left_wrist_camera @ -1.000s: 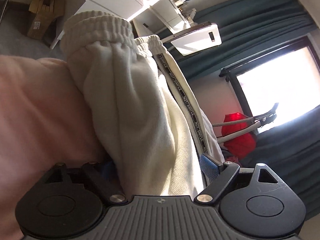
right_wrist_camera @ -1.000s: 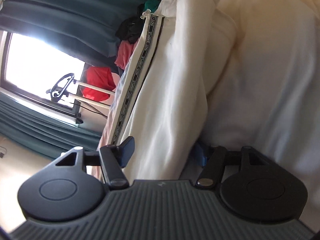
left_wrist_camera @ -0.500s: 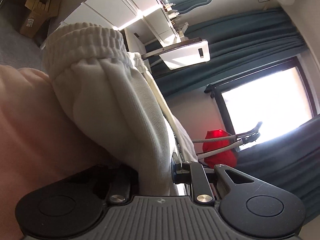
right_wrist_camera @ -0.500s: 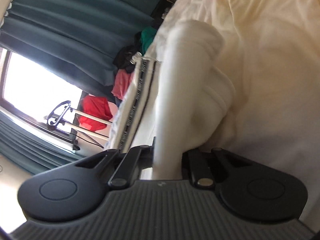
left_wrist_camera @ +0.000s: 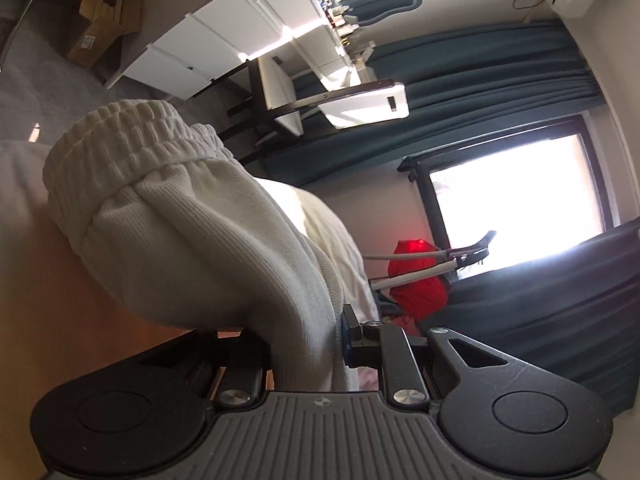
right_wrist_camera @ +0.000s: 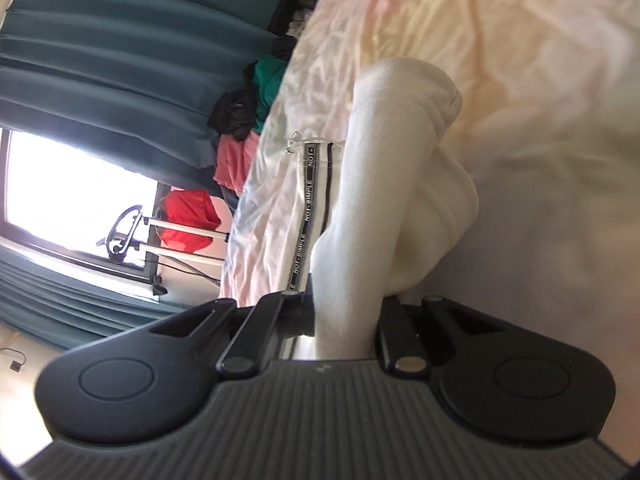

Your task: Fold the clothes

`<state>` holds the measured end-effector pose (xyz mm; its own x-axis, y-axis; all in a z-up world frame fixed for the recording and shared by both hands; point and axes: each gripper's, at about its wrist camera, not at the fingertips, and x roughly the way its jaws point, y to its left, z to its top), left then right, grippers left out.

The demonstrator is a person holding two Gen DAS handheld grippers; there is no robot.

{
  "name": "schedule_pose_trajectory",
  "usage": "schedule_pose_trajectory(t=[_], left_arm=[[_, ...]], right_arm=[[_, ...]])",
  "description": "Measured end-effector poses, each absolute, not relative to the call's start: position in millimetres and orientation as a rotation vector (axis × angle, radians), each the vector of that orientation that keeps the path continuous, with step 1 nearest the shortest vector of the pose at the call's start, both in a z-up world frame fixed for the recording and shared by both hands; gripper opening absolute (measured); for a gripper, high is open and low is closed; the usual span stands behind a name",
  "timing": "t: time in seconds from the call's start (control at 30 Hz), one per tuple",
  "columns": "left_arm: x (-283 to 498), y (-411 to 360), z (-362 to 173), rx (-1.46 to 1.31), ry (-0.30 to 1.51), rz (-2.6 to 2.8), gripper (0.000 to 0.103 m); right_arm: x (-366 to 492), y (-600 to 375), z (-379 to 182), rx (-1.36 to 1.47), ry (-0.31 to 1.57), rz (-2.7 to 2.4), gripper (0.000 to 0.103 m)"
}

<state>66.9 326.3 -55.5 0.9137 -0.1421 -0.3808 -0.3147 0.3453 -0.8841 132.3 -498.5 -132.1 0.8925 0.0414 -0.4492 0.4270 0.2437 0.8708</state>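
Left wrist view: both grippers' jaws pinch the white sweatpants (left_wrist_camera: 192, 240) over the pink bedsheet (right_wrist_camera: 520, 60).

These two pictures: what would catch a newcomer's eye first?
The cream sweatpants fill the middle of both views, their elastic waistband bunched at upper left in the left view, each end pinched in a hand-held gripper. In the right view a black lettered stripe runs down the fabric over a rumpled pale bedsheet. A bright window glares behind.
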Motion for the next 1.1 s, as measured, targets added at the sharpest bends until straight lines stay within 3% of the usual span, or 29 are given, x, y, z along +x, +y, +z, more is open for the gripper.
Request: schedule_pose_trajectory(t=[0.33,0.57,0.8,1.1], left_arm=[[30,320,-61,-1.066,0.608,0.190,0.042],[0,288,-22,-0.785,0.597,0.267,0.077],[-1,224,23,-0.421,0.411,0.345,0.086],[32,153,12,-0.225,0.465,0.197,0.086]], right_arm=[[95,-506,-156,1.358,0.504,-0.321,0.012],[97,-507,-156,1.340,0.500,-0.296,0.013],[97,-504,-151,1.307,0.479,-0.302,0.012],[89,-510,-125,1.265,0.300,-0.283,0.012]])
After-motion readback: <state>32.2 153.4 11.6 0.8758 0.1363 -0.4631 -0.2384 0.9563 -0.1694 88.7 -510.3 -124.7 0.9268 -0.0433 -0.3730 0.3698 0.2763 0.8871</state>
